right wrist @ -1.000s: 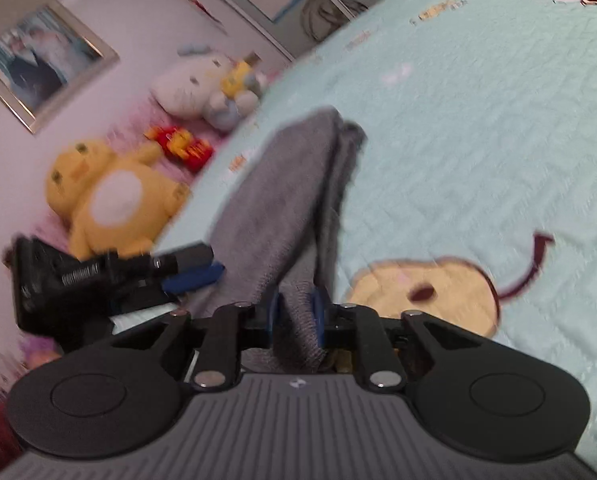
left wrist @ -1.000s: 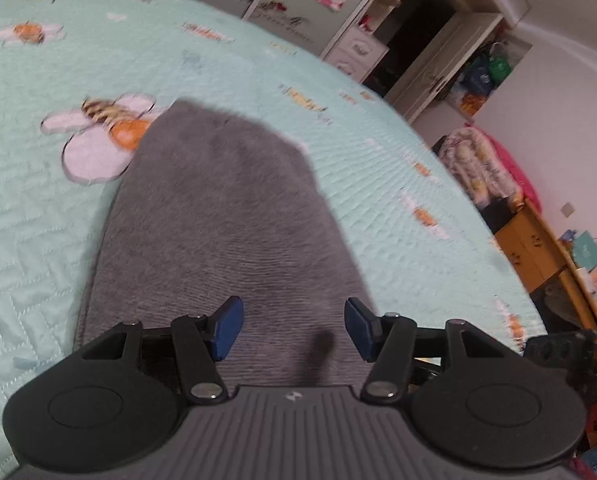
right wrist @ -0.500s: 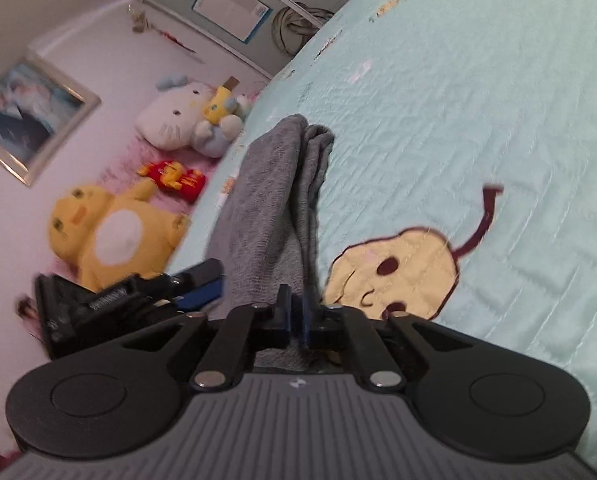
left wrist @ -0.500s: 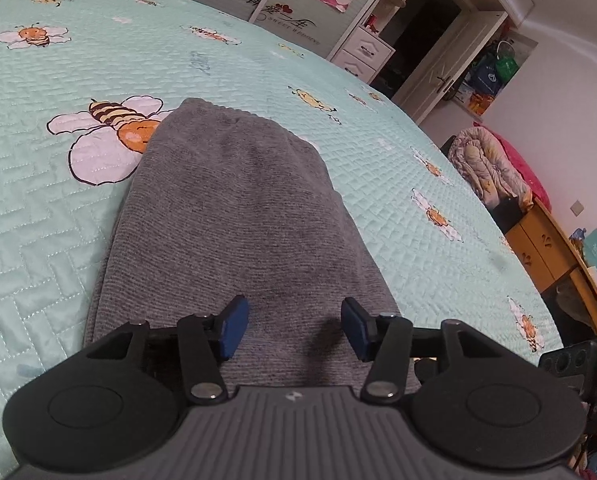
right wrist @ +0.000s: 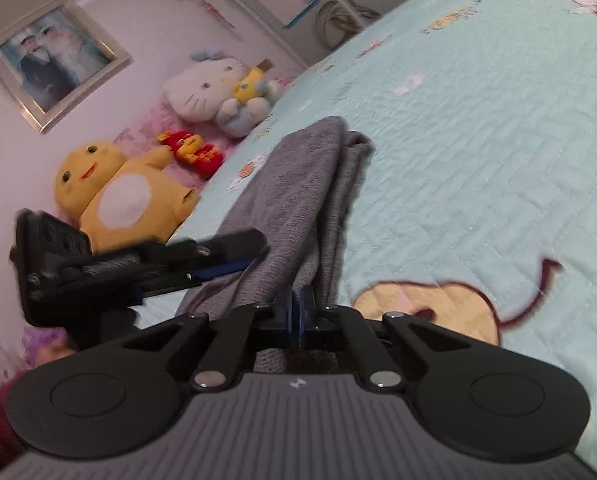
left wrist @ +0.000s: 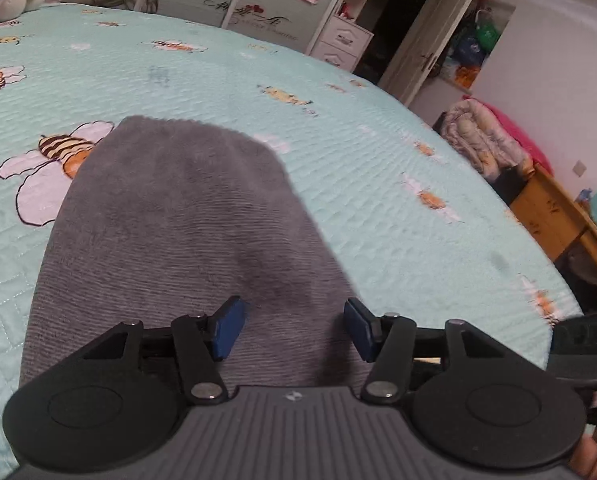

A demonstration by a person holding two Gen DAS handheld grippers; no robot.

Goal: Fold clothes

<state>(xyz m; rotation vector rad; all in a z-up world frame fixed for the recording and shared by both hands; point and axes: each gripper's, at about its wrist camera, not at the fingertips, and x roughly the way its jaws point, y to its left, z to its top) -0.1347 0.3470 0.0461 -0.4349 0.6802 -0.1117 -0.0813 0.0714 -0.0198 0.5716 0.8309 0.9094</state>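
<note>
A grey knit garment lies folded in a long strip on the mint quilted bedspread. My left gripper hovers open over its near end, blue pads apart with only cloth beneath. In the right wrist view the same grey garment runs away from me in layered folds. My right gripper is shut on its near edge, the pads pinching the fabric. The left gripper shows from the side at the left of that view, above the cloth.
The bedspread has bee and flower prints. Plush toys sit along the pink wall. A wardrobe, an open doorway, a heap of bedding and a wooden desk stand beyond the bed's far side.
The left gripper stays open and has lifted and tilted a little, showing more of the room. The right gripper keeps its pinch on the grey edge while its view swings slightly.
</note>
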